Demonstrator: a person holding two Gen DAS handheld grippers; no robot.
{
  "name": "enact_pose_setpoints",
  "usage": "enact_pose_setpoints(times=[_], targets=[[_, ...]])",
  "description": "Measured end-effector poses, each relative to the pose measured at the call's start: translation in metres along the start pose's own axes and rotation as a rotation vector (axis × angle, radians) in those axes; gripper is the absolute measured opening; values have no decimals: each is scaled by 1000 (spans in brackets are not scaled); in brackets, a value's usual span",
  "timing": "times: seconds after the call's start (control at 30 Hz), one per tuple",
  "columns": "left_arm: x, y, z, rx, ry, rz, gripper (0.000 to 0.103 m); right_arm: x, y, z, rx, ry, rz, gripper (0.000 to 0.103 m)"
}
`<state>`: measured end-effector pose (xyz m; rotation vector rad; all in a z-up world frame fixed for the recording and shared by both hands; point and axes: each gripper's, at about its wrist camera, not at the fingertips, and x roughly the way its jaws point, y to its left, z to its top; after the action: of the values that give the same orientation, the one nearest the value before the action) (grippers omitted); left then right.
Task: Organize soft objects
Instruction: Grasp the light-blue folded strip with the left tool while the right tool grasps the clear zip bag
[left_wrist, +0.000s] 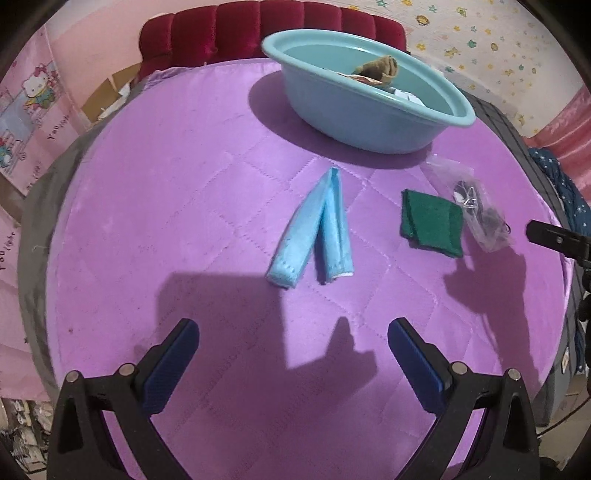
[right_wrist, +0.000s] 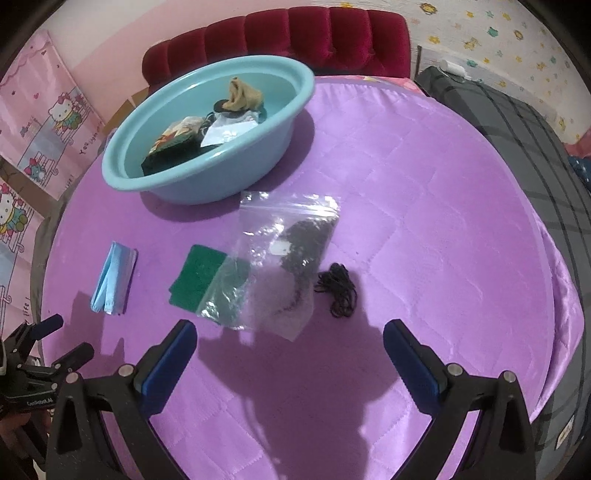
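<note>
A folded light-blue cloth (left_wrist: 312, 230) lies on the purple quilt just ahead of my open, empty left gripper (left_wrist: 291, 332); it also shows in the right wrist view (right_wrist: 112, 282). A green cloth (left_wrist: 432, 221) (right_wrist: 197, 275) lies to its right, partly under a clear plastic bag (right_wrist: 284, 258) (left_wrist: 476, 210) with dark contents. A black string tangle (right_wrist: 338, 290) lies beside the bag. My right gripper (right_wrist: 290, 330) is open and empty, just short of the bag. A teal basin (right_wrist: 291, 122) (left_wrist: 354, 122) at the back holds several soft items.
A red tufted headboard (right_wrist: 288, 37) stands behind the basin. A grey plaid blanket (right_wrist: 517, 129) lies along the right side of the purple quilt (right_wrist: 424, 206). The left gripper's fingers (right_wrist: 51, 323) show at the right wrist view's left edge.
</note>
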<state>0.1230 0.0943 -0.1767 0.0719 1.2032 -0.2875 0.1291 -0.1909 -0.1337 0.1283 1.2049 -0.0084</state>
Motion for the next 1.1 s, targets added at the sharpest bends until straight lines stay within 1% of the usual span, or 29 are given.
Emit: enact_pose_setpoints(times=[0.17,0.43,0.57,0.63,0.67,0.7,0.73,0.8,0.83,0.93,1.1], targets=[[6,-5,11,27,-6,-4,103,7,0,12,34,10,15,103],[19,-7,33,31,-20,-29,103,18,6,15,28,36,1,103],[31,-9,42,48,5,-40,100,22,6,18,33,41,-5,103],[36,-9,44,57,18,-40,88,25,5,19,33,50,-14,103],[39,-9,46,56,26,-46,75,26,5,19,34,54,-15,103],[41,-8,47,54,34,-49,69,27,5,20,36,57,-16,103],[44,-9,48,55,46,-50,58,28,4,21,39,58,-17,103],[45,-9,48,62,52,-67,20,29,4,23,43,59,-18,103],[46,-8,48,65,56,-99,19,30,4,24,44,60,-20,103],[41,-6,48,71,52,-130,18,31,4,29,49,58,-18,103],[29,-1,42,70,45,-115,18,36,7,36,37,58,-24,103]])
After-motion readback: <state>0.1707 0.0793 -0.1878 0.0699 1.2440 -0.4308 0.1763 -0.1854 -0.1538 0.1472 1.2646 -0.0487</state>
